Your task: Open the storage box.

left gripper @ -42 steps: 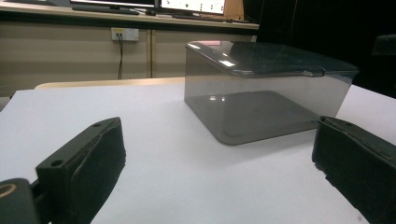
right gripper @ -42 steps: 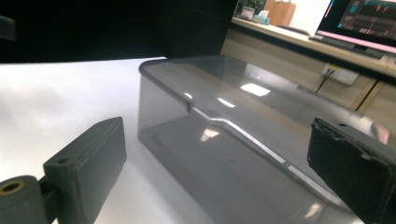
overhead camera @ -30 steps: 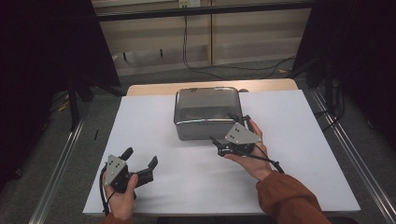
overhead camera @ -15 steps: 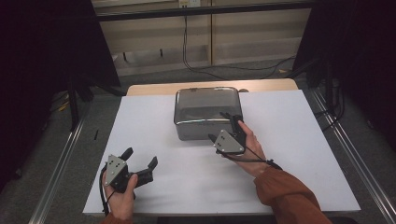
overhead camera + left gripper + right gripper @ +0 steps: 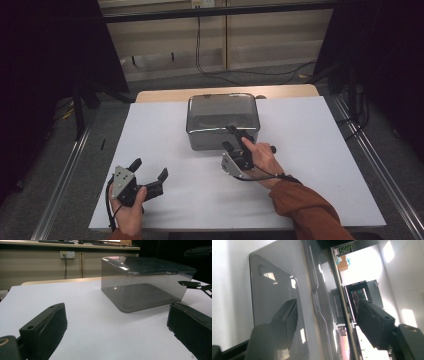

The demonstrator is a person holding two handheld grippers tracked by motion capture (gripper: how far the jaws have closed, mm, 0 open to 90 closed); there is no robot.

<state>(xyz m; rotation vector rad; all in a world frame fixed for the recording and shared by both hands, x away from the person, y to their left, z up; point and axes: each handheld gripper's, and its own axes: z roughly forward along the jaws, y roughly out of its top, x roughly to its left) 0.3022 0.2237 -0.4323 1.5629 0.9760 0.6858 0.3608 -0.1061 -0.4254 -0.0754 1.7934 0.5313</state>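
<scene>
Where the white table point(image 5: 320, 170) runs toward its far edge, one smoky see-through box point(image 5: 222, 120) stands near the middle, its clear lid point(image 5: 150, 265) on. Through the walls nothing can be seen inside; the left gripper view shows just its bare floor.

The right hand point(image 5: 262, 157) reaches in from the lower right, rust-coloured sleeve point(image 5: 305, 210) behind it, wrist rolled so the right gripper point(image 5: 235, 138) lies on its side at the box's near right corner. Its jaws have just been closing. One stands over the lid's rim, the other lower against the front wall. In the right gripper view the lid's edge runs up between the two pads point(image 5: 372, 323). A gap shows on either side, so they are not yet pinching it.

The left hand point(image 5: 127, 210) rests low at the near left of the table, well apart from the box. The left gripper point(image 5: 150, 170) points toward it, jaws spread wide with nothing between.

One box, one lid, two grippers.
</scene>
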